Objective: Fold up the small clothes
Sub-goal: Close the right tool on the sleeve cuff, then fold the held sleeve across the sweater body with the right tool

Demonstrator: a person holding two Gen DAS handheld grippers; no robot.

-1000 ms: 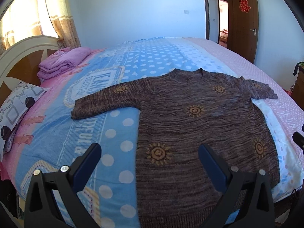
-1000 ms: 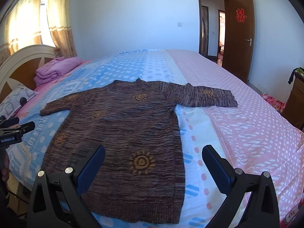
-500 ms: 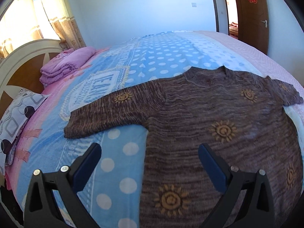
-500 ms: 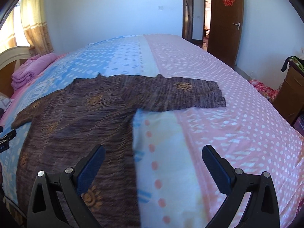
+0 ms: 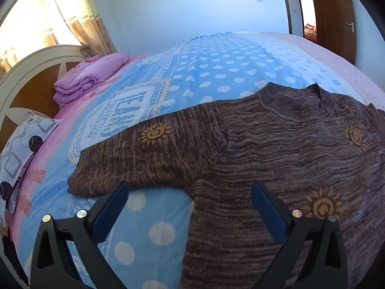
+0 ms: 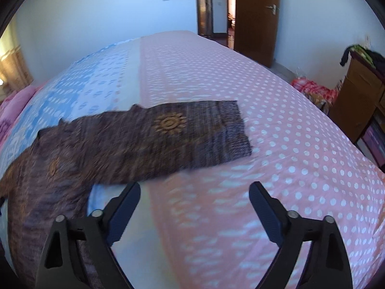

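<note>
A brown knitted sweater [image 5: 276, 159] with orange sun motifs lies spread flat on the bed, its sleeves stretched out to both sides. In the left wrist view my left gripper [image 5: 190, 190] hovers open over the armpit, just below the left sleeve [image 5: 144, 154], with nothing between its fingers. In the right wrist view the other sleeve [image 6: 182, 134] ends in a ribbed cuff [image 6: 231, 130] on the pink spotted sheet. My right gripper [image 6: 195, 190] hangs just short of that sleeve's near edge. Its jaws are closing, still wide apart and with nothing between them.
The bed [image 5: 211, 72] has a blue dotted cover on one half and a pink dotted sheet [image 6: 288, 144] on the other. Folded purple bedding [image 5: 89, 79] and a patterned pillow [image 5: 21, 144] lie by the headboard. A wooden cabinet [image 6: 356, 101] stands right of the bed, and a door [image 6: 255, 16] is open.
Both grippers have come lower and apart, the left towards the left sleeve and armpit, the right towards the right sleeve's cuff. The right jaws have narrowed a little.
</note>
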